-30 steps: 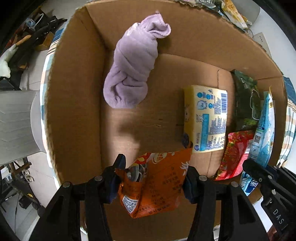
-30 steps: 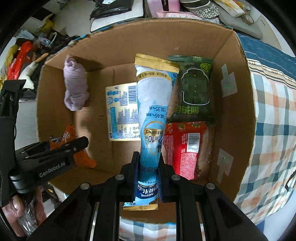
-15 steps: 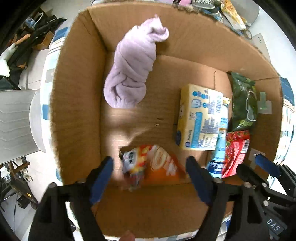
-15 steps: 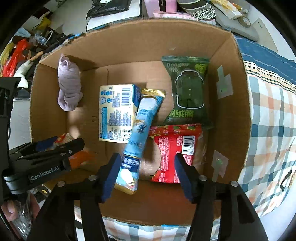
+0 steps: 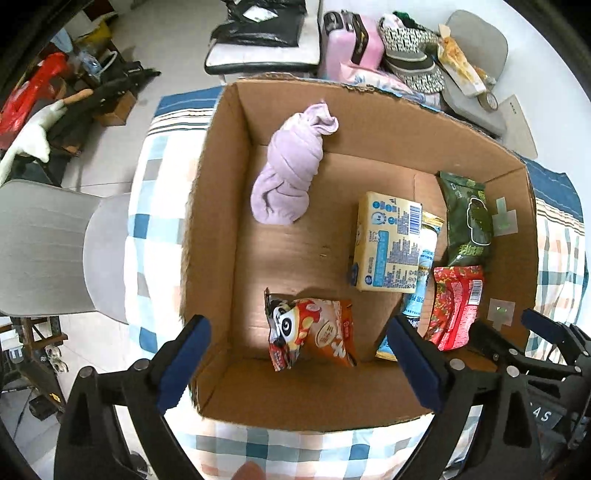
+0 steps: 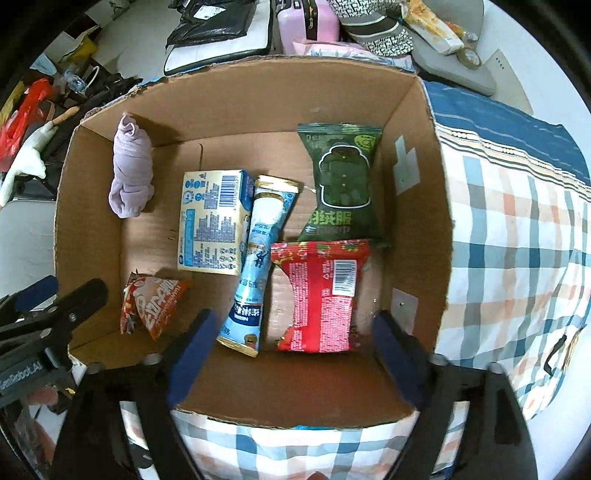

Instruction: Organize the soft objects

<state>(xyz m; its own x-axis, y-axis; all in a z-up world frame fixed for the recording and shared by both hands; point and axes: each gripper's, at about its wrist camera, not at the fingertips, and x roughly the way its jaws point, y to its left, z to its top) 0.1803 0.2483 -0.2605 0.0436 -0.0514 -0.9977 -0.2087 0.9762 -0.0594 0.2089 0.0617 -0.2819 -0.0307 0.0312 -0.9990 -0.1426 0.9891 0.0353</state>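
Observation:
An open cardboard box (image 5: 214, 206) (image 6: 417, 206) holds several soft things. An orange snack bag (image 5: 314, 334) (image 6: 153, 304) lies at its near left. A rolled lilac cloth (image 5: 290, 166) (image 6: 132, 173) lies at the far left. A yellow-blue pack (image 5: 388, 247) (image 6: 210, 221), a light blue pouch (image 6: 258, 266) (image 5: 415, 299), a red packet (image 6: 323, 295) (image 5: 456, 304) and a green packet (image 6: 341, 184) (image 5: 469, 218) fill the right half. My left gripper (image 5: 299, 365) is open and empty above the box's near edge. My right gripper (image 6: 291, 360) is open and empty above the near edge too.
The box stands on a checked cloth (image 6: 517, 240). A grey chair back (image 5: 48, 251) is at the left. Behind the box lie a pink case (image 5: 351, 44), patterned hats (image 5: 410, 55) and a black bag (image 5: 255, 26). Floor clutter (image 5: 55, 99) is at the far left.
My left gripper let go of the orange snack bag, which now lies in the box. My right gripper let go of the light blue pouch. Both grippers opened and pulled back upward.

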